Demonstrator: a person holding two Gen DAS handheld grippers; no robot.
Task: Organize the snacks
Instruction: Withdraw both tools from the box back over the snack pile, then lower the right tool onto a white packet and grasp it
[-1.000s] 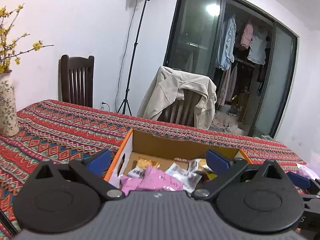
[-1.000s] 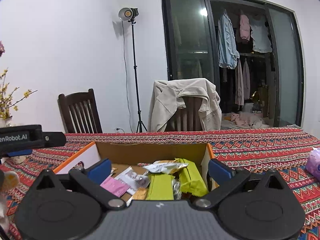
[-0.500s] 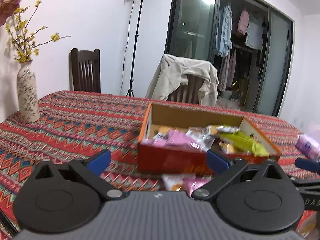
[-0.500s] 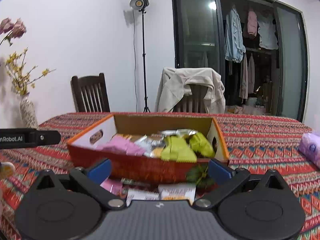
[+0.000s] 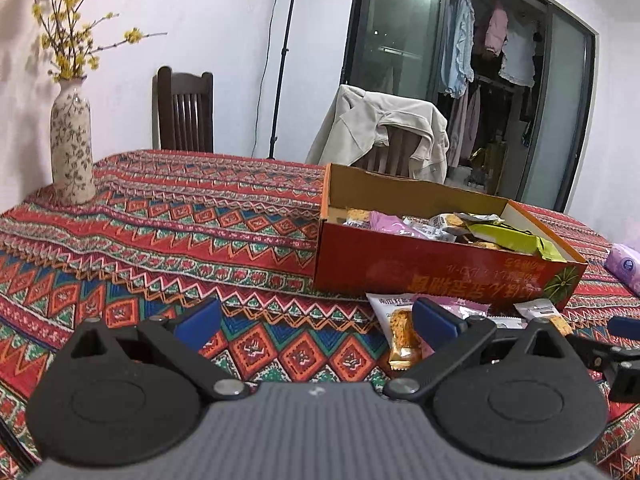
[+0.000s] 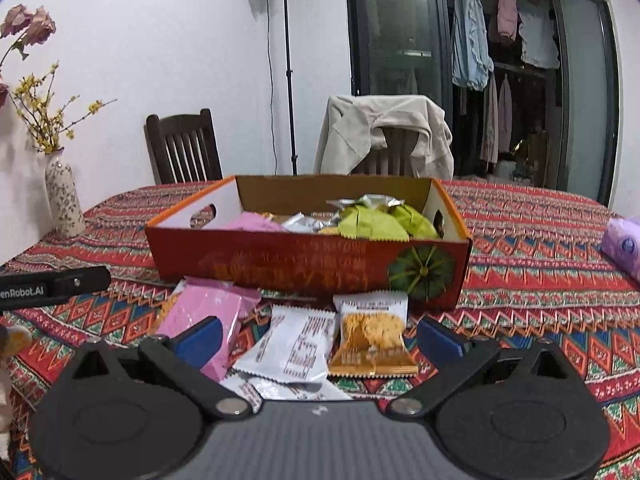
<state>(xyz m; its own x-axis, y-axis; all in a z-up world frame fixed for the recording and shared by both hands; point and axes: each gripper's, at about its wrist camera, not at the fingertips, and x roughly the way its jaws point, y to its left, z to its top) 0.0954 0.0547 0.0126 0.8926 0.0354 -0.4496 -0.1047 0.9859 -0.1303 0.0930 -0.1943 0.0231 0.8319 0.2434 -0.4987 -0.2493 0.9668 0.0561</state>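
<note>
With both grippers' fingers released and empty, we hovered over loose packets (image 6: 296, 344) before the box (image 6: 304, 264), probably choosing the orange one (image 6: 372, 340) next.

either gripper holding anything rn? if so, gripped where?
Nothing held. Left gripper and right gripper are both open and empty; the loose snack packets lie on the tablecloth before the box.

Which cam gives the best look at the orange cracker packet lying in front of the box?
Right wrist: the orange cracker packet lies whole and unobstructed between the open tongs. Left wrist shows it off to the right, partly hidden behind a tong finger.
</note>
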